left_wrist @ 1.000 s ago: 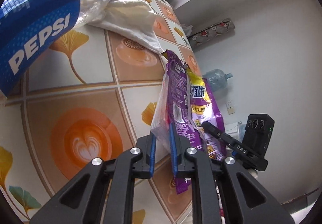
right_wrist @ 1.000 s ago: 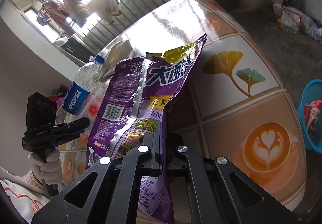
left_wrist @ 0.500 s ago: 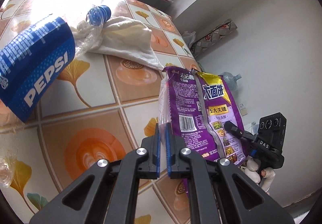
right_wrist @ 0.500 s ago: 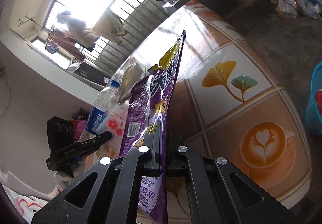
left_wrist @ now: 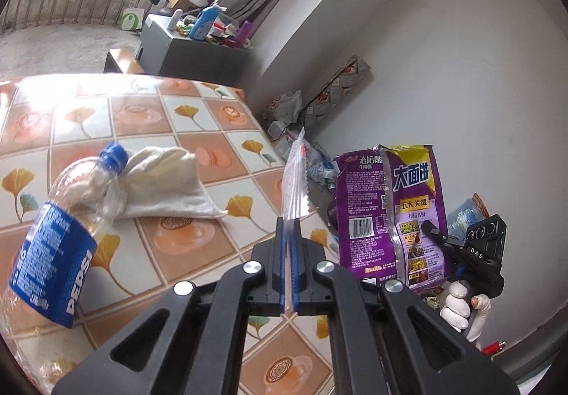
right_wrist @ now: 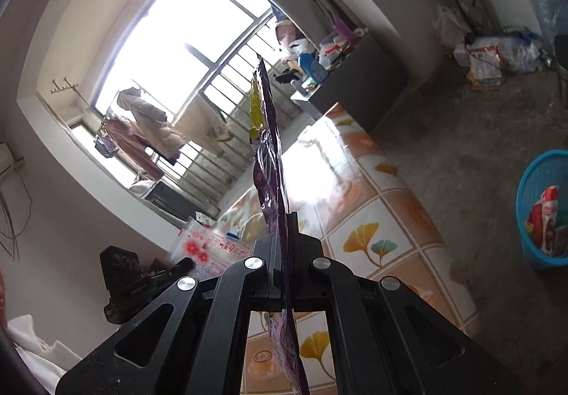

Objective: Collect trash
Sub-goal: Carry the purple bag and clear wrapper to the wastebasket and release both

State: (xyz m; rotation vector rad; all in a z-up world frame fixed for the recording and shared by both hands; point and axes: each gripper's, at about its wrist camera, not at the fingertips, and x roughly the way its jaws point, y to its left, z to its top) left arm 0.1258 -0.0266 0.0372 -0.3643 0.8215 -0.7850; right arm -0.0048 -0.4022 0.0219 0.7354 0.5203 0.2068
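Note:
My left gripper point(left_wrist: 289, 228) is shut on a thin clear plastic bag point(left_wrist: 294, 178) with red print, which stands up from the jaws above the table. In the right wrist view the same bag point(right_wrist: 206, 246) shows red flowers, beside my left gripper point(right_wrist: 184, 263). My right gripper point(right_wrist: 284, 217) is shut on a purple and yellow noodle wrapper point(right_wrist: 269, 146), seen edge-on. The left wrist view shows that wrapper point(left_wrist: 390, 214) hanging flat off the table's right side, with my right gripper point(left_wrist: 427, 228) in a white-gloved hand point(left_wrist: 456, 306).
An empty Pepsi bottle point(left_wrist: 56, 246) lies on the tile-patterned table point(left_wrist: 198, 246), its neck against a crumpled beige cloth point(left_wrist: 167, 182). A blue basket point(right_wrist: 532, 189) with trash inside stands on the floor to the right. Bags point(left_wrist: 287, 118) pile up by the far wall.
Both grippers have risen off the table. The left jaws closed fully on the clear bag, which now stands apart from the purple wrapper. The wrapper turned edge-on in the right wrist view.

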